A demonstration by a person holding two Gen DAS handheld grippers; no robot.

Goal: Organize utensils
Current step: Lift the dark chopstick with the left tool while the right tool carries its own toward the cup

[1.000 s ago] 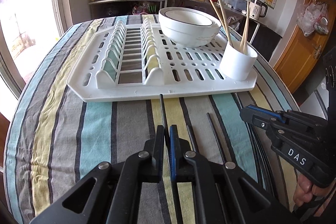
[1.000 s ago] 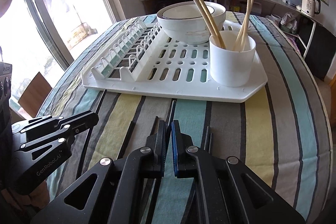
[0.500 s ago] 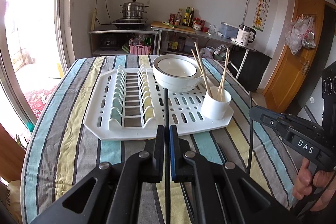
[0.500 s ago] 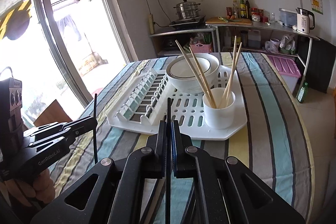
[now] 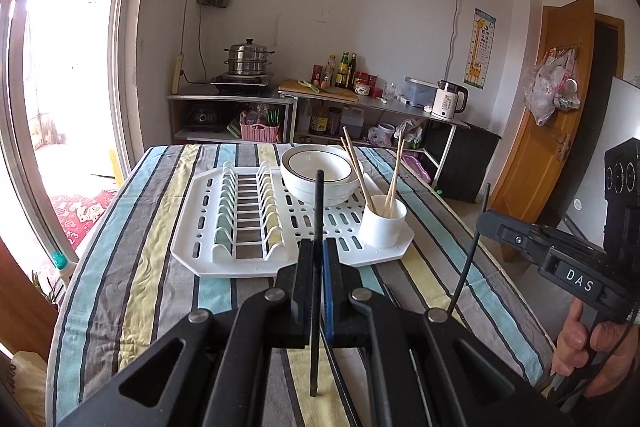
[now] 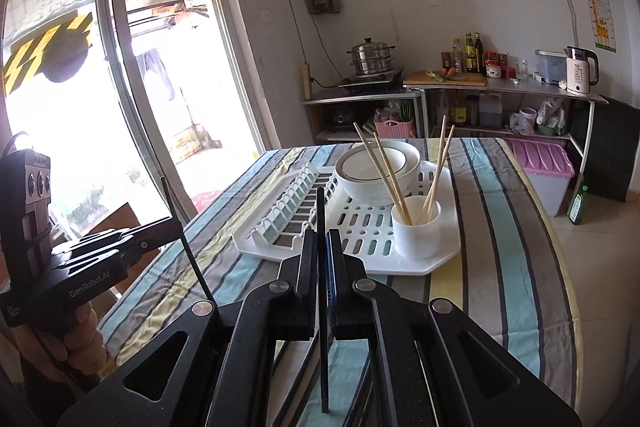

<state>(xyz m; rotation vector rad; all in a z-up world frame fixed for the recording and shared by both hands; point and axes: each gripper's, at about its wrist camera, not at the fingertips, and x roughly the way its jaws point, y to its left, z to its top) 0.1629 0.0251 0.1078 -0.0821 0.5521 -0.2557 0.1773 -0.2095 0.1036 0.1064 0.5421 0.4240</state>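
A: From the left view, the left gripper [image 5: 319, 251] is clamped on a black chopstick [image 5: 318, 211], held upright, likely so it drops straight into the white cup [image 5: 382, 227] on the drying rack [image 5: 200, 259].

B: From the right view, the right gripper [image 6: 321, 243] pinches a second black chopstick [image 6: 320, 211] the same way. More seem to lie below it on the striped tablecloth [image 6: 500, 227]. A kitchen shelf [image 6: 504, 89] stands behind, by a bright window [image 6: 60, 107].
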